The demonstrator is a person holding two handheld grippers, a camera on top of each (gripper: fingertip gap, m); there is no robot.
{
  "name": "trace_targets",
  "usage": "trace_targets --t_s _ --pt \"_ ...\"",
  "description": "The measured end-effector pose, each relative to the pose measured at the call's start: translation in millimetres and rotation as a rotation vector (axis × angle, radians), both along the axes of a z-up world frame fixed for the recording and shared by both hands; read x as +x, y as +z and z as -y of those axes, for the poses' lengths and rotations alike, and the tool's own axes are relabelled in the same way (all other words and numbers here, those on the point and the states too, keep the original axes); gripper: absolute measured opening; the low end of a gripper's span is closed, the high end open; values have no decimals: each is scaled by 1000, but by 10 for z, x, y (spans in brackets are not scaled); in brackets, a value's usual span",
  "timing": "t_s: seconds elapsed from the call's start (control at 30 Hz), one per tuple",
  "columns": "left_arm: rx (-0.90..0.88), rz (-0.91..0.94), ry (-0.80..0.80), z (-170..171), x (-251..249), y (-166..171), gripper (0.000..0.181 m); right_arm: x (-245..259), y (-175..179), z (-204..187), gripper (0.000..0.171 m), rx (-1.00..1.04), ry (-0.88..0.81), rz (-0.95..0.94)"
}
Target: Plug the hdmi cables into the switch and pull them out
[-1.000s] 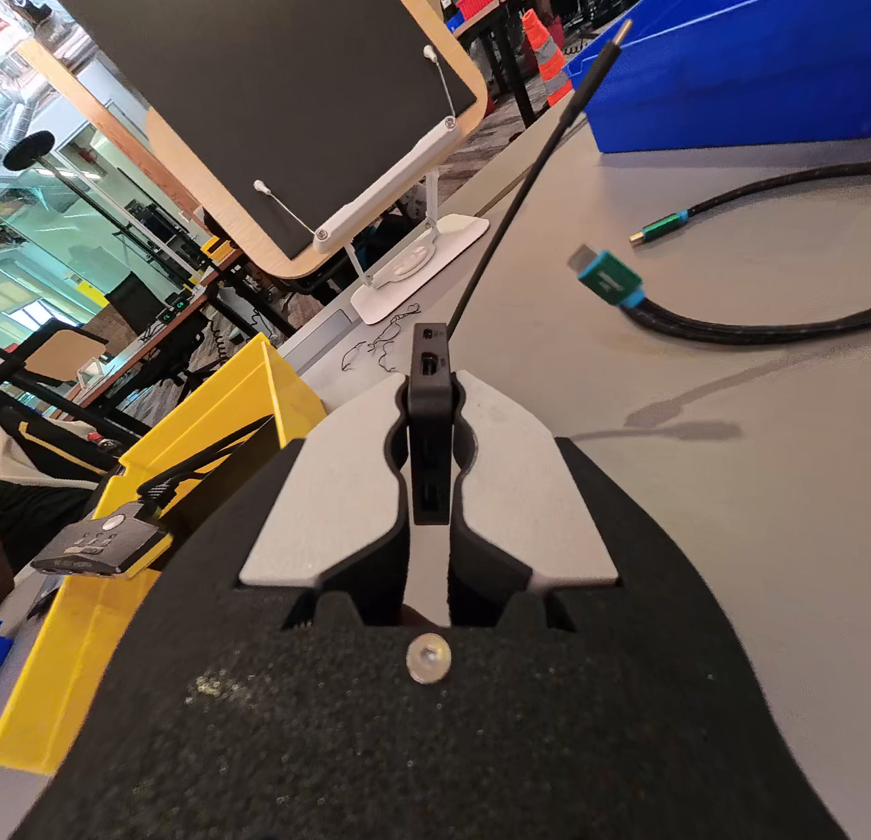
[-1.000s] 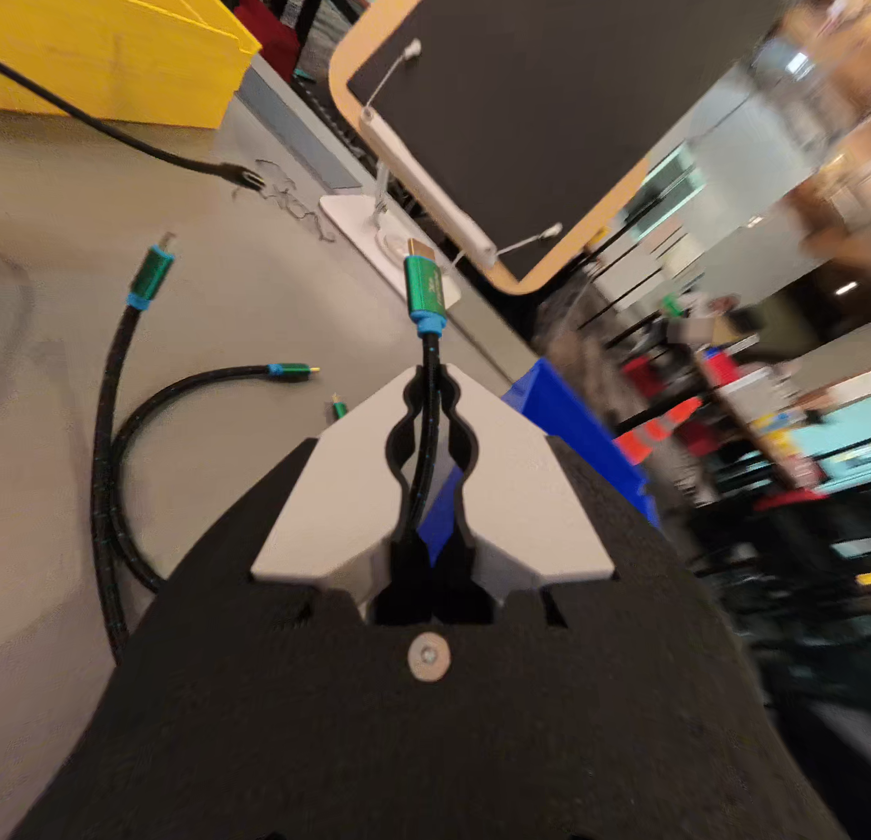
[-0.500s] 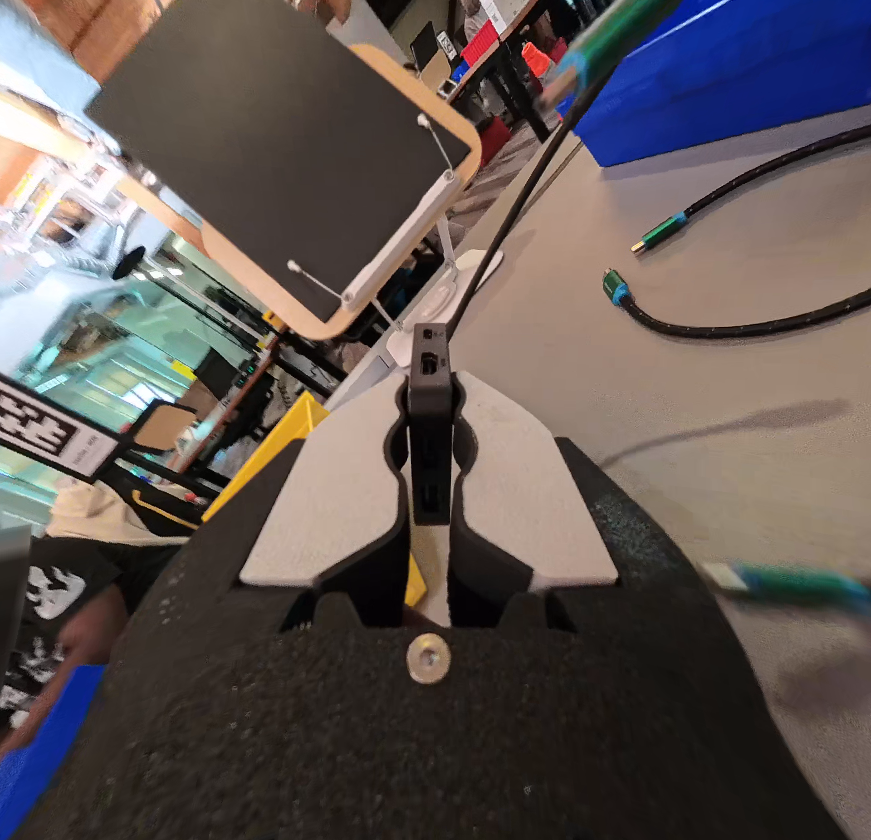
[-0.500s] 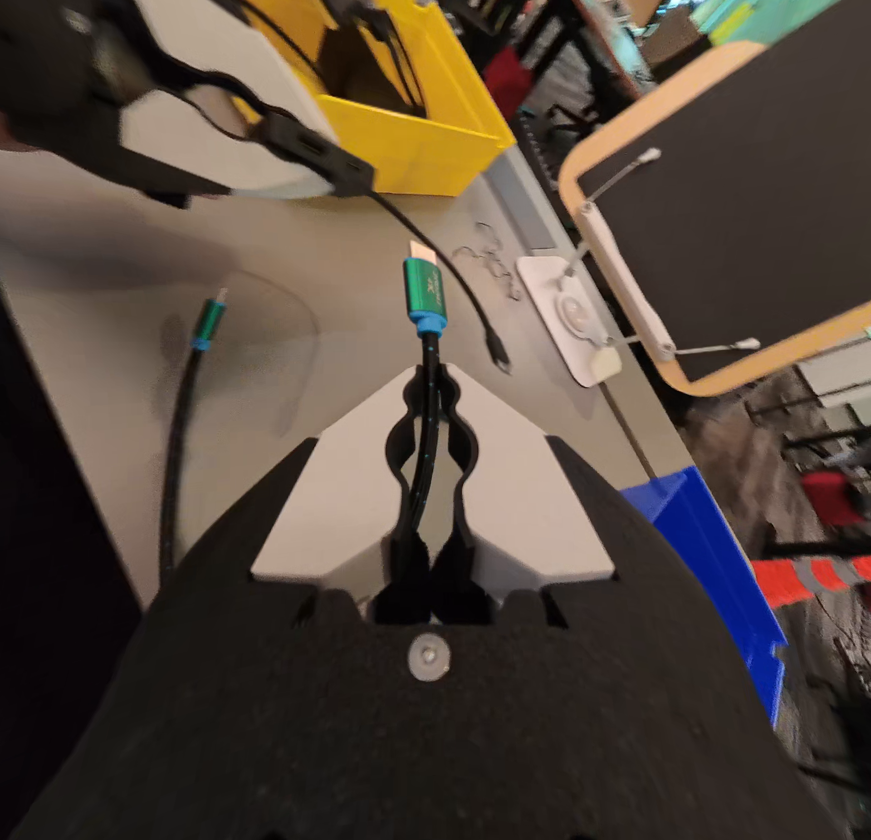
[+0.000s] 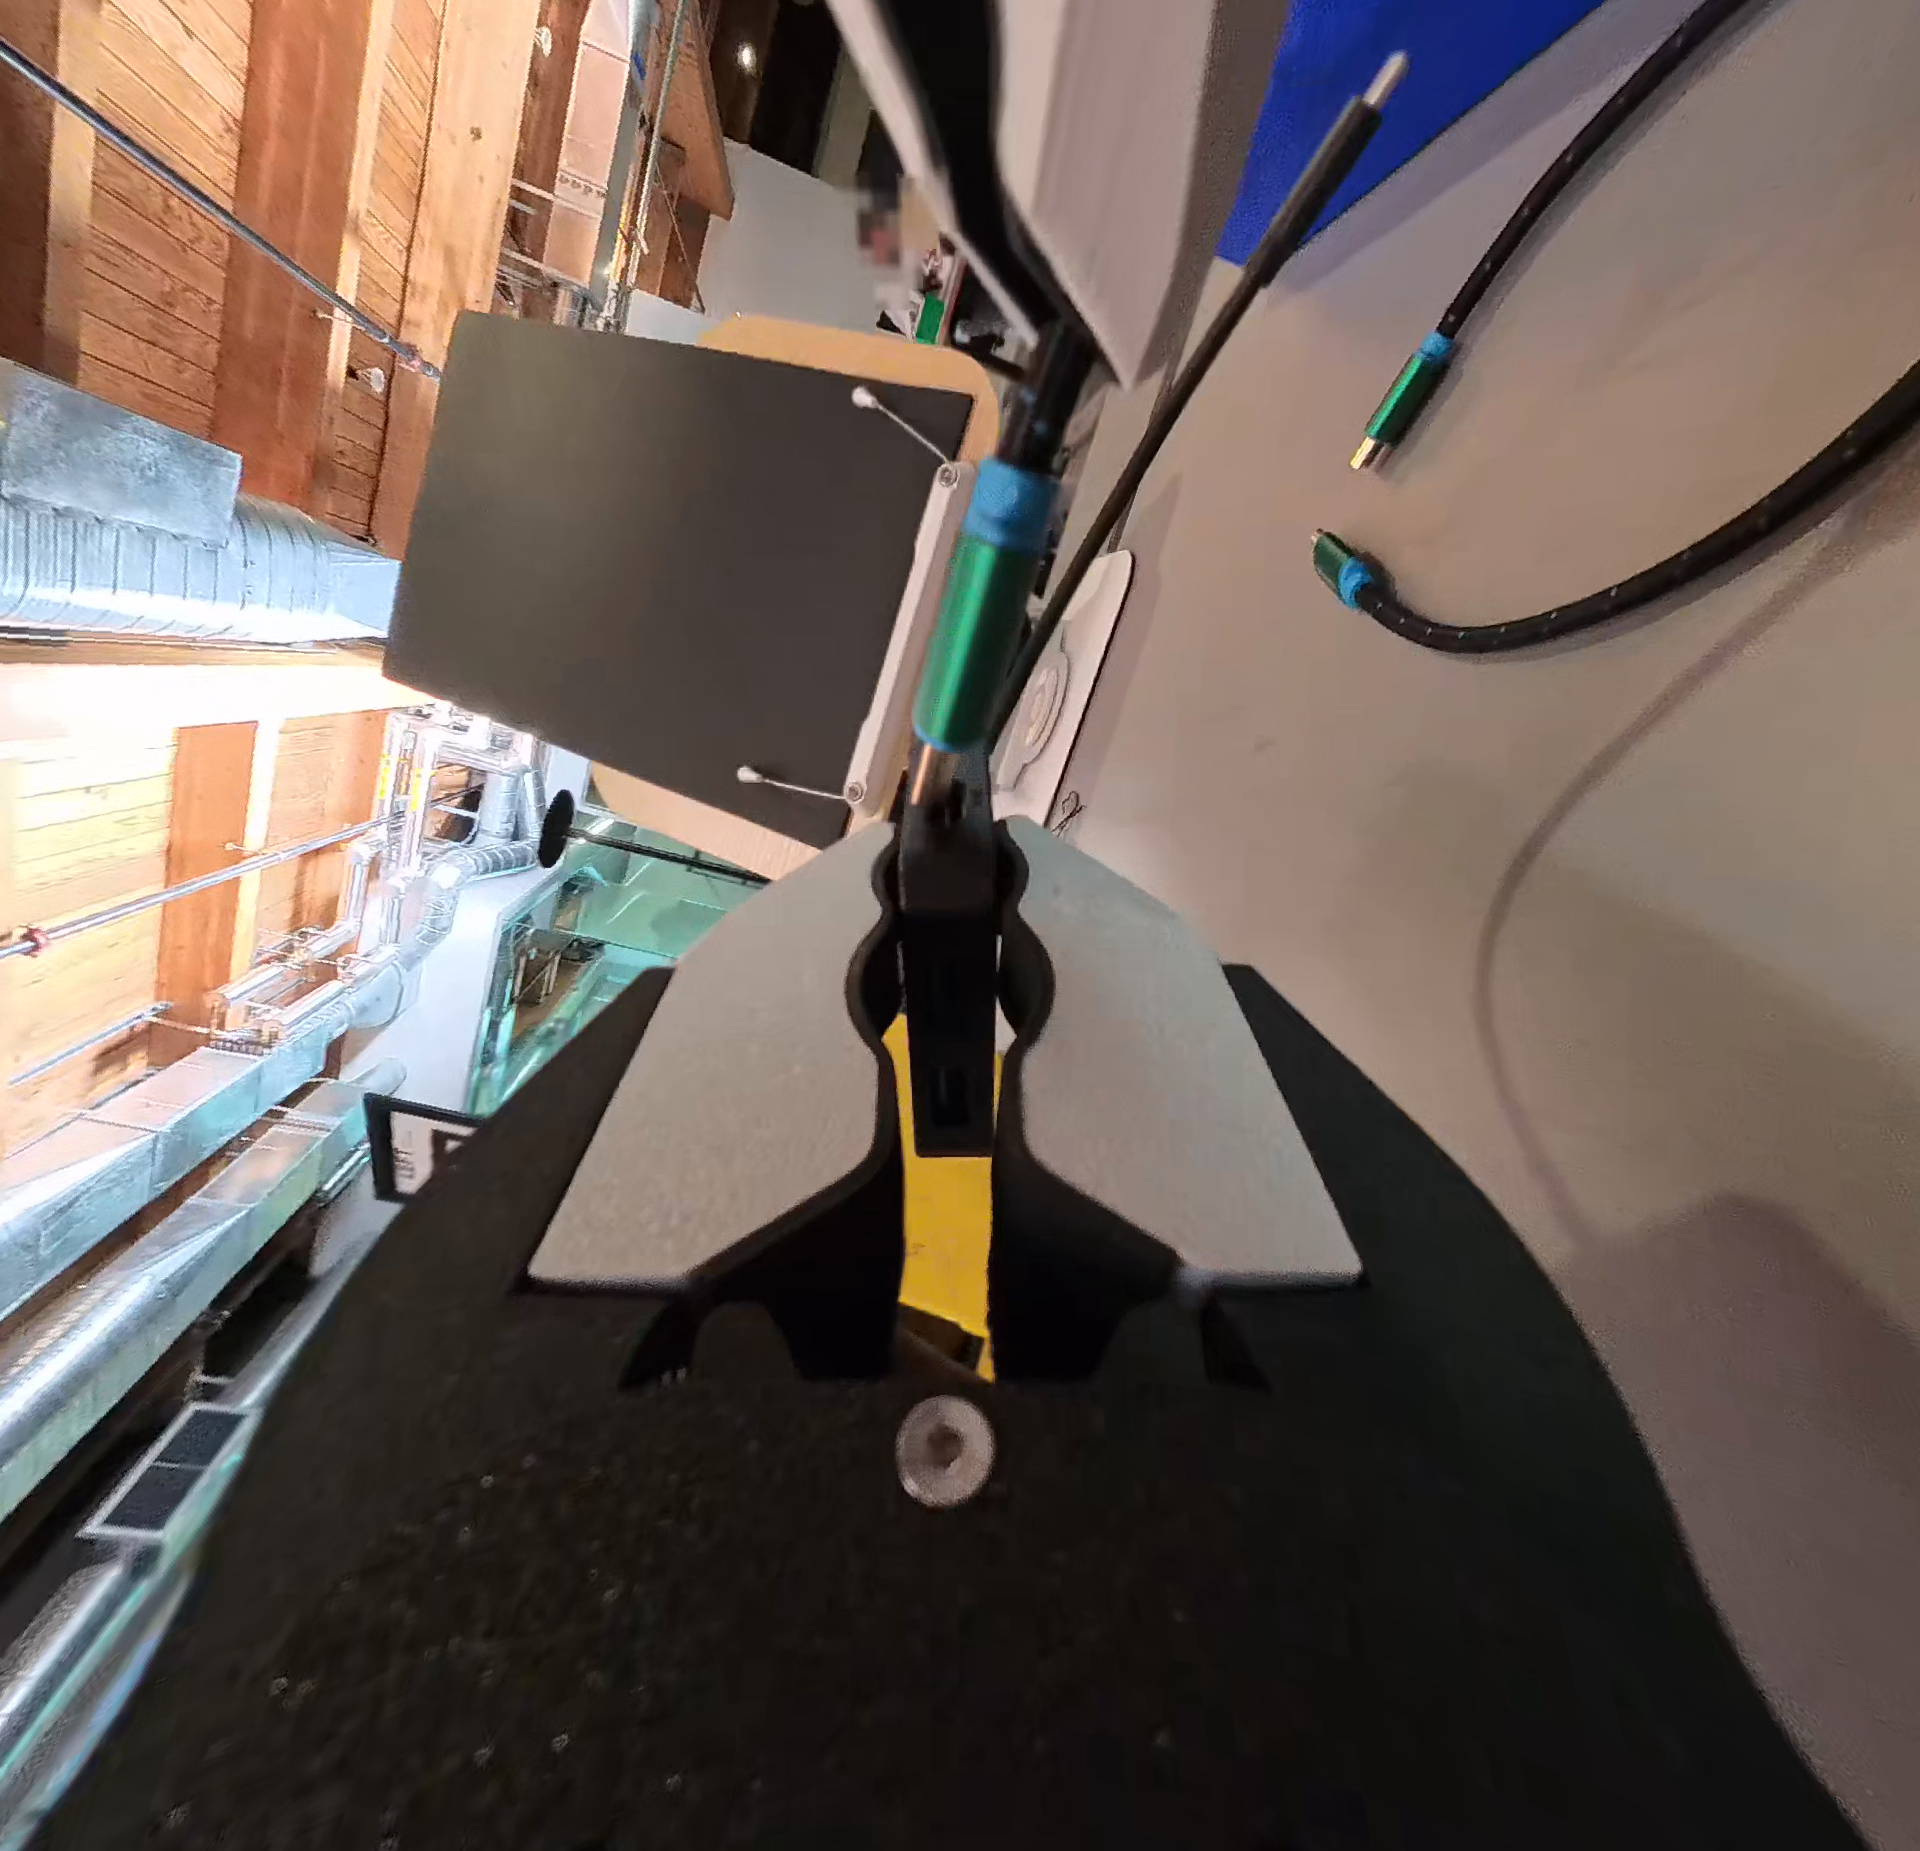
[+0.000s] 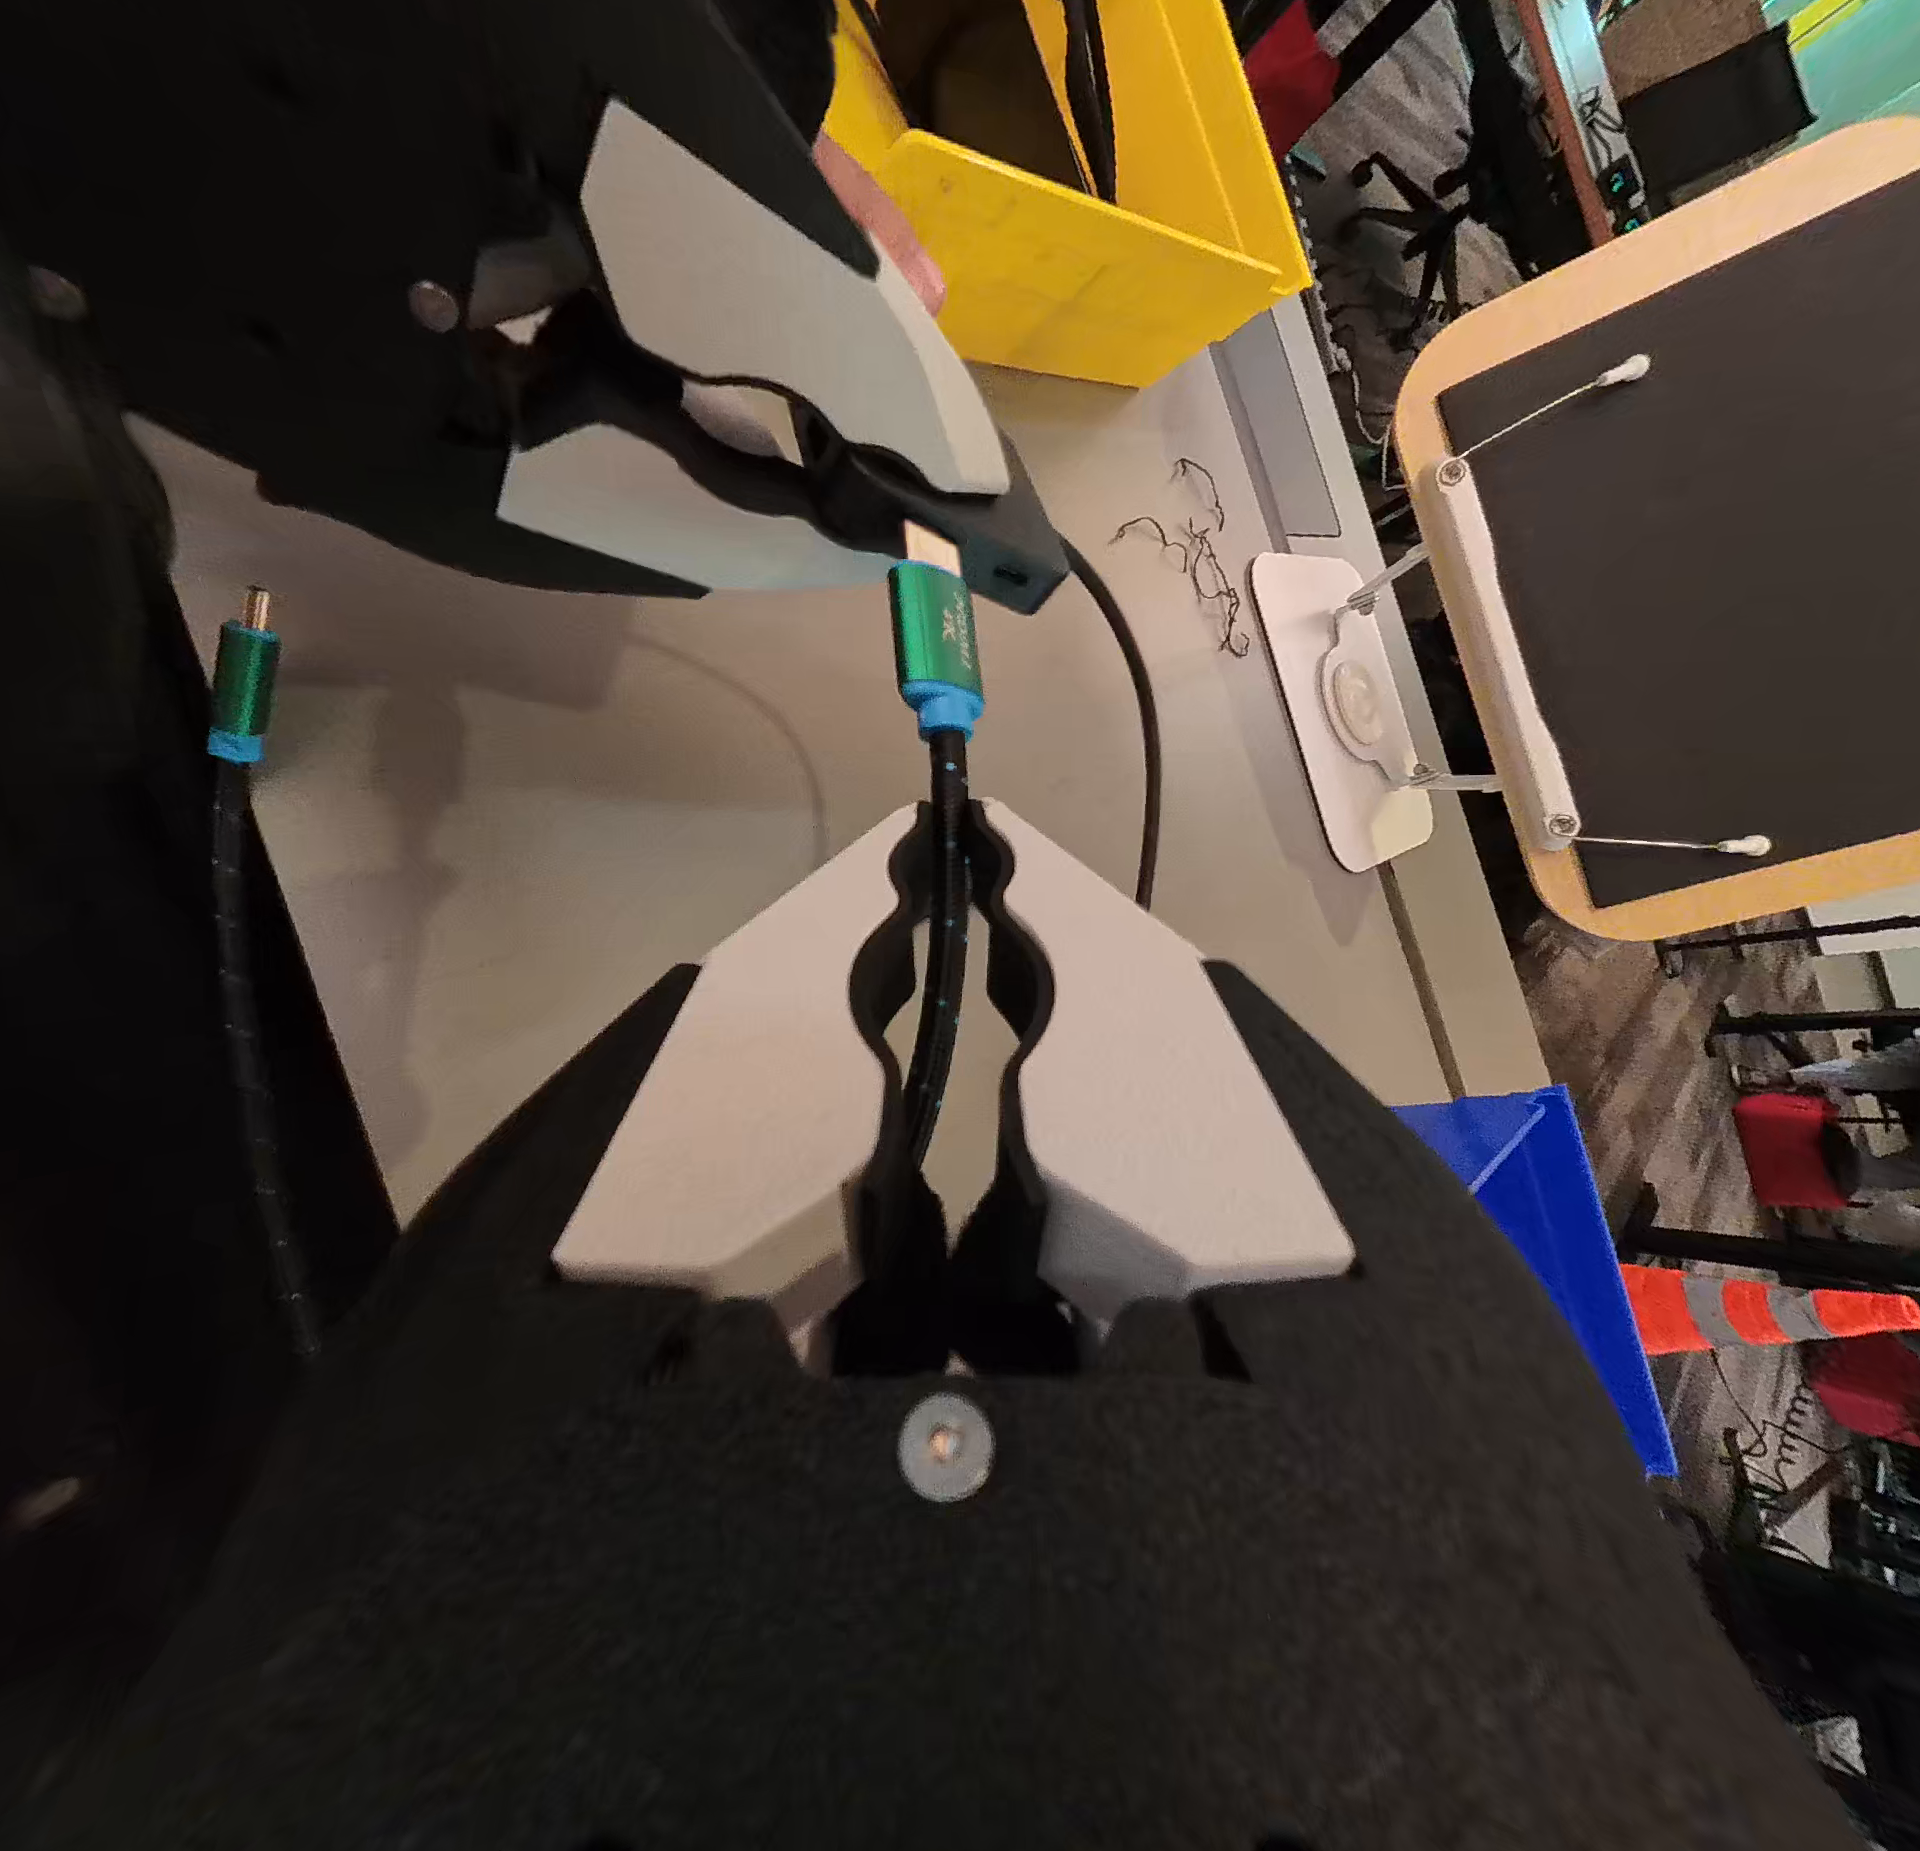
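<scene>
My left gripper [image 5: 945, 845] is shut on a small black HDMI switch [image 5: 943, 980], held in the air above the grey table. The switch also shows in the right wrist view [image 6: 997, 554], clamped in the left gripper [image 6: 935, 513]. My right gripper [image 6: 943, 814] is shut on a black braided HDMI cable [image 6: 940, 928] just behind its green plug [image 6: 933, 638]. The plug's metal tip meets a port on the switch's side. The same green plug shows in the left wrist view [image 5: 977, 617] above the switch. The switch's own thin black lead [image 6: 1132, 700] hangs down.
Two more green-tipped cable ends [image 5: 1403, 409] [image 5: 1340, 570] lie on the table [image 5: 1558, 866]; another shows at left [image 6: 244, 669]. A yellow bin [image 6: 1081, 232], a blue bin [image 6: 1558, 1209] and a black board on a white stand [image 6: 1714, 554] stand around the table. My hands' fingertips stand some 7 centimetres from each other.
Both grippers have rotated and closed in on each other. The green plug, apart from the switch before, now touches the switch's port.
</scene>
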State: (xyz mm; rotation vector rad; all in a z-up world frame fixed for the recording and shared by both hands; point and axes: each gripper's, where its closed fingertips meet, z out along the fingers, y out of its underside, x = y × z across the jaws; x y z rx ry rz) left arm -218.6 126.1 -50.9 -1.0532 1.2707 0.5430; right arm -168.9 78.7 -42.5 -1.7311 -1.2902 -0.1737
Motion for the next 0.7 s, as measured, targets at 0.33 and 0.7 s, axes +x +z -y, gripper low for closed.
trace_targets --t_s 0.33,0.7 --pt "-4 -41 20 -15 22 -78 13 17 -101 -25 5 -14 -12 39" --pt "-11 -71 27 3 68 -163 13 21 -139 -20 6 57 7 162"
